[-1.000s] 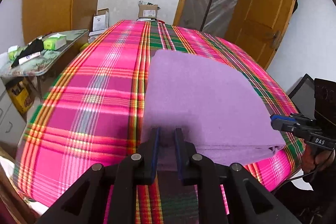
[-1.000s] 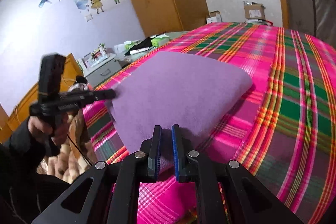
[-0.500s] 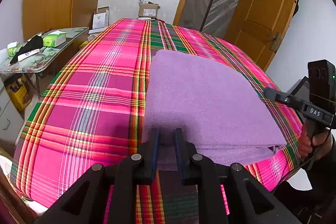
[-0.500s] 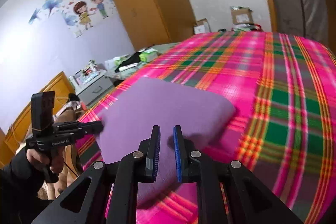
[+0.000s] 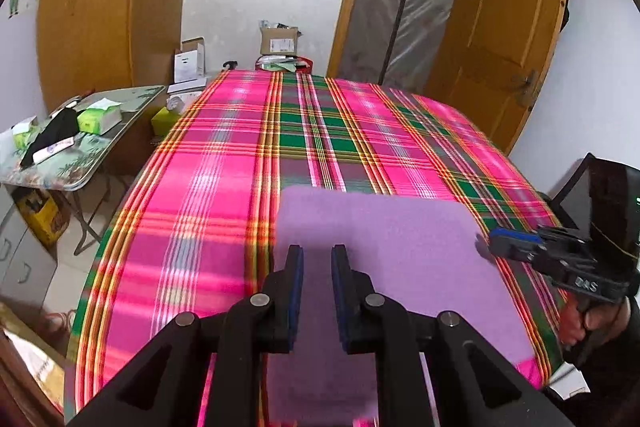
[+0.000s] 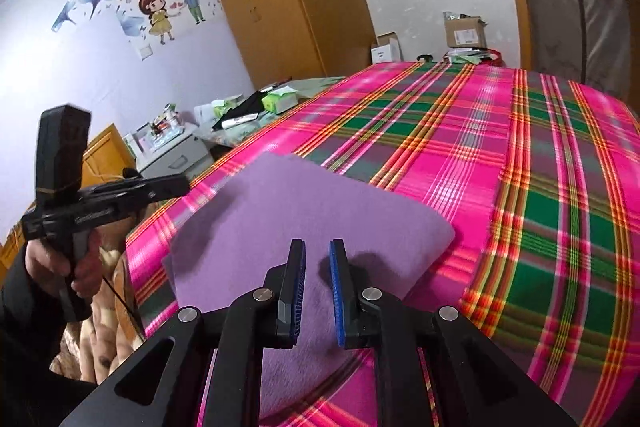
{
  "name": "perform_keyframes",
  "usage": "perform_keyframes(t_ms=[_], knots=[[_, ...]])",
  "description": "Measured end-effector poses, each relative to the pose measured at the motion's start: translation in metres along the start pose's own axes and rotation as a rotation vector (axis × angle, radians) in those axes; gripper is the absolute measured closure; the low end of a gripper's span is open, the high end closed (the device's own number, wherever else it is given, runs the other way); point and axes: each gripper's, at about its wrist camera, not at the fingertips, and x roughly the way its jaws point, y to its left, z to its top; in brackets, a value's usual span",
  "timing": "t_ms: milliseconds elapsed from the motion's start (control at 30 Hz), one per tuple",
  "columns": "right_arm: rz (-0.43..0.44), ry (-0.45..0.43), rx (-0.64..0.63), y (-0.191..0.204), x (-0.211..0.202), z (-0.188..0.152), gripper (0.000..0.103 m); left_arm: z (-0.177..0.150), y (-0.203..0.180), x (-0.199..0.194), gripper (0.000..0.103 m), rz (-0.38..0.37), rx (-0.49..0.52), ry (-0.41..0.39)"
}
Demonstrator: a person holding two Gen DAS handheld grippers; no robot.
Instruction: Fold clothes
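1. The purple cloth (image 5: 384, 251) lies as a compact folded rectangle on the plaid-covered bed (image 5: 224, 187), near its front edge — from these views the folding looks largely done.
2. The left gripper (image 5: 317, 291) hangs over the cloth's near left part, jaws slightly apart; whether fabric is pinched between them I cannot tell.
3. The right gripper (image 6: 317, 287) hovers over the near right part, likewise narrowly apart and seemingly empty.
4. What may remain — one last halving or smoothing; a cluttered side bench (image 5: 80, 147) stands beside the bed.
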Motion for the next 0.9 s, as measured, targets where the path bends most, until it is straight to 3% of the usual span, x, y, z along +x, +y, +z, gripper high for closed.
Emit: perform_keyframes(t_ms=[267,500,700,900], knots=[[-0.021,0.007,-0.016,-0.004,0.019,0.032,0.089,0.035,-0.02,0.049,0.088,-0.025,0.045,0.059],[-0.013,0.078,-0.021,-0.002,0.063,0.05,0.089,0.04,-0.021,0.081,0.088,-0.016,0.029,0.119],[-0.014,0.187,0.013,-0.014,0.099,0.048,0.09,0.036,-0.015,0.096,0.088,-0.021,0.026,0.162],[0.008,0.179,0.03,-0.023,0.098,0.05,0.092,0.04,-0.011,0.089,0.088,-0.043,-0.01,0.156]])
